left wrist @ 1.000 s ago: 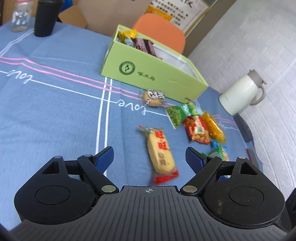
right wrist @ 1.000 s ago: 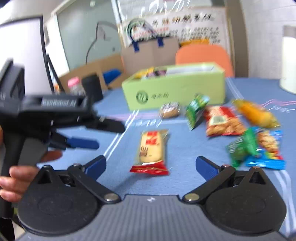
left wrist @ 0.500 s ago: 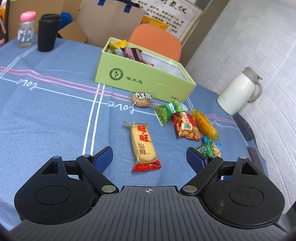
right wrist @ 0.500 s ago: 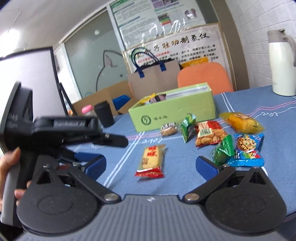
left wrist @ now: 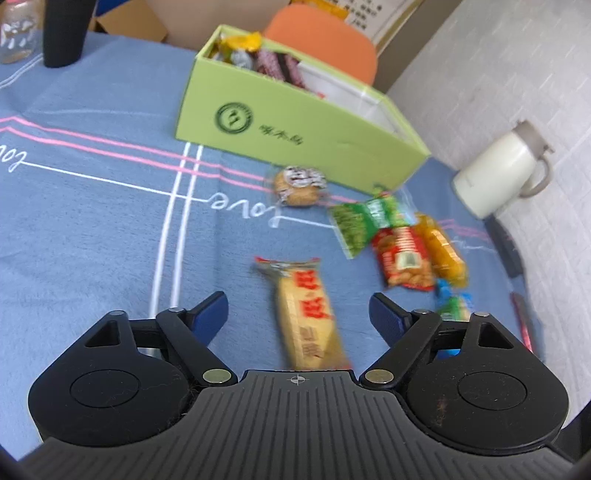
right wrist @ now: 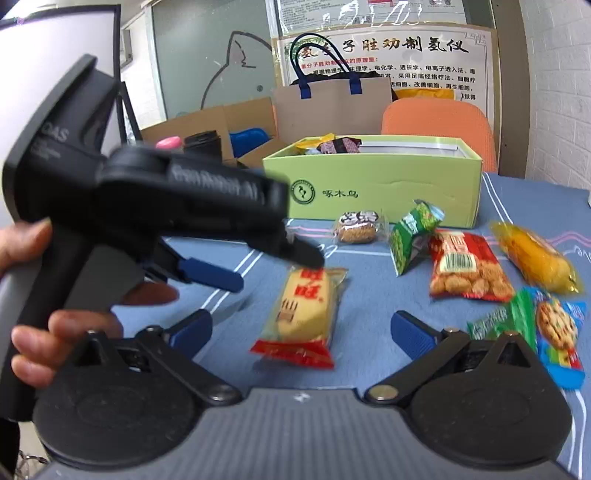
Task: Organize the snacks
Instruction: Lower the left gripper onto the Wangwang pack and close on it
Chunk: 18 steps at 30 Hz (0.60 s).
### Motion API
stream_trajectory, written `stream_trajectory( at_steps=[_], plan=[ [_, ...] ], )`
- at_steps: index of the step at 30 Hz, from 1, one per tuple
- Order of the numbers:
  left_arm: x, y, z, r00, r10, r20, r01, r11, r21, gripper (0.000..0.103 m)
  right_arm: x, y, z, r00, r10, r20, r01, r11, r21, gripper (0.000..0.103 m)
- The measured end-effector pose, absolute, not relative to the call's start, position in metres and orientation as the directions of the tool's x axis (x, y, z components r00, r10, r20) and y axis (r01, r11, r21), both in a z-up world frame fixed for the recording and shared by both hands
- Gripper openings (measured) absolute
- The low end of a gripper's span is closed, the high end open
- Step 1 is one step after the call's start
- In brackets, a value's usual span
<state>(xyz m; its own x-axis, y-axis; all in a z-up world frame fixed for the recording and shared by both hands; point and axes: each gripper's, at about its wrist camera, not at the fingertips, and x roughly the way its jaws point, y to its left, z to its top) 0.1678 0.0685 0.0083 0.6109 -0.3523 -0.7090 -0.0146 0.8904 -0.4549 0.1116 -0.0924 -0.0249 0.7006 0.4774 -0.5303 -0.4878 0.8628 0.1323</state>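
A yellow rice-cracker pack with red ends [left wrist: 308, 314] [right wrist: 303, 314] lies on the blue tablecloth, between the fingers of my open left gripper [left wrist: 297, 312], which hovers just over it. My right gripper [right wrist: 301, 328] is open and empty, a little nearer than the same pack. The left gripper [right wrist: 273, 269] shows in the right wrist view, above the pack's far end. A green box [left wrist: 295, 129] [right wrist: 384, 195] holding several snacks stands behind. Loose snacks lie in front of it: a round cookie [left wrist: 299, 184], a green pack [left wrist: 365, 221], a red pack [left wrist: 404, 258], an orange pack [left wrist: 443, 251].
A white kettle [left wrist: 498, 173] stands at the right edge of the table. A black cup [left wrist: 64, 33] and a small bottle [left wrist: 16, 37] stand at the far left. A blue cookie pack [right wrist: 557, 328] and a green pack [right wrist: 502, 317] lie at the right. An orange chair [right wrist: 439, 129] stands behind the box.
My left gripper has moved down and forward toward the rice-cracker pack, which now lies between its fingers. The right gripper has shifted slightly closer to the table. Both stay open.
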Motion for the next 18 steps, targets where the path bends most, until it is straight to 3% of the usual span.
stream_trajectory(
  at_steps=[6,11,18],
  plan=[
    [0.176,0.075,0.005,0.581,-0.415,-0.701,0.053,0.878,-0.476,0.062,0.125,-0.074,-0.034,0.676,0.469,-0.569,-0.505,0.856,0.106,0.102],
    [0.178,0.070,0.008,0.552,-0.477,-0.684,0.122,0.858,-0.499,0.058,0.127,-0.068,-0.036,0.664,0.463,-0.587,-0.503,0.858,0.108,0.087],
    [0.176,0.056,0.001,0.515,-0.494,-0.700,0.147,0.856,-0.496,0.050,0.123,-0.065,-0.038,0.675,0.439,-0.594,-0.485,0.870,0.092,0.088]
  ],
)
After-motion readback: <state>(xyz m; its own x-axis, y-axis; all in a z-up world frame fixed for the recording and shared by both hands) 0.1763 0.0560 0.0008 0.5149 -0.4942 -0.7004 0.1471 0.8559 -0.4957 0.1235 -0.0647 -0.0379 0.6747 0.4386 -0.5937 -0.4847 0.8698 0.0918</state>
